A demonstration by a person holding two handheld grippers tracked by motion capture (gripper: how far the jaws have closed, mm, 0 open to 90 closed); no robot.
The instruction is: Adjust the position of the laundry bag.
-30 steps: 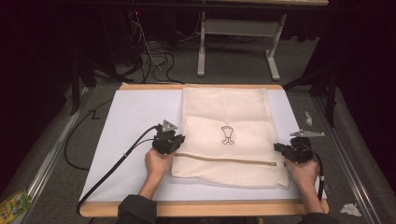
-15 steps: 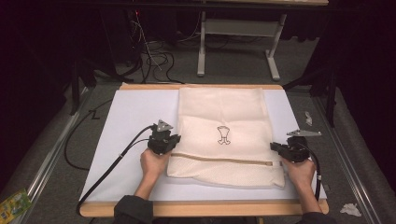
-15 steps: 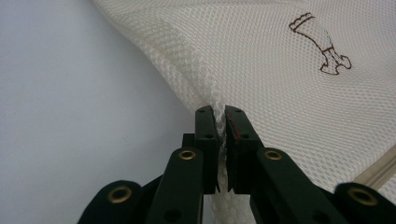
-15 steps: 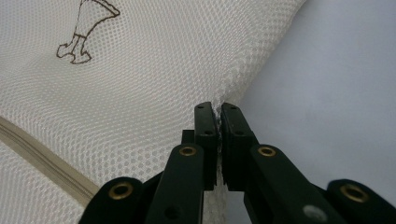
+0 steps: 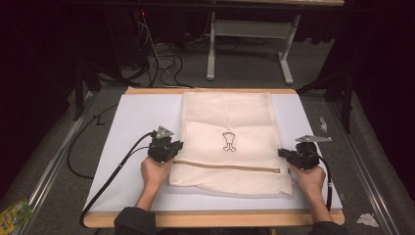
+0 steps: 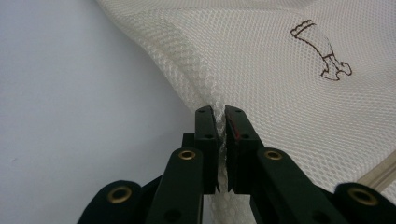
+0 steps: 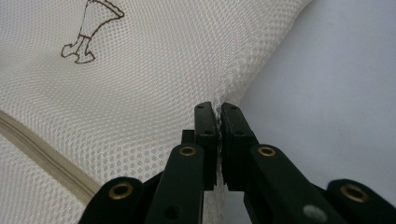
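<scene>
A cream mesh bag (image 5: 225,120) lies flat on the white table top (image 5: 132,122), with a small brown drawing (image 5: 228,142) in its middle and a beige zip band (image 5: 225,165) across its near part. My left gripper (image 5: 176,146) is shut on the bag's left edge; in the left gripper view the mesh (image 6: 280,88) is pinched between the jaws of the gripper (image 6: 221,113). My right gripper (image 5: 283,152) is shut on the bag's right edge, and the right gripper view has the mesh (image 7: 140,88) squeezed in the gripper (image 7: 217,108). A hand holds each gripper.
The table has a wooden front edge (image 5: 210,219). Black cables (image 5: 161,63) lie on the floor behind it, near a grey table frame (image 5: 247,44). A green packet (image 5: 14,215) and crumpled paper (image 5: 367,219) lie on the floor at the sides.
Both hands and the near part of the bag have drifted slightly to the left. Both grips on the bag's edges are unchanged.
</scene>
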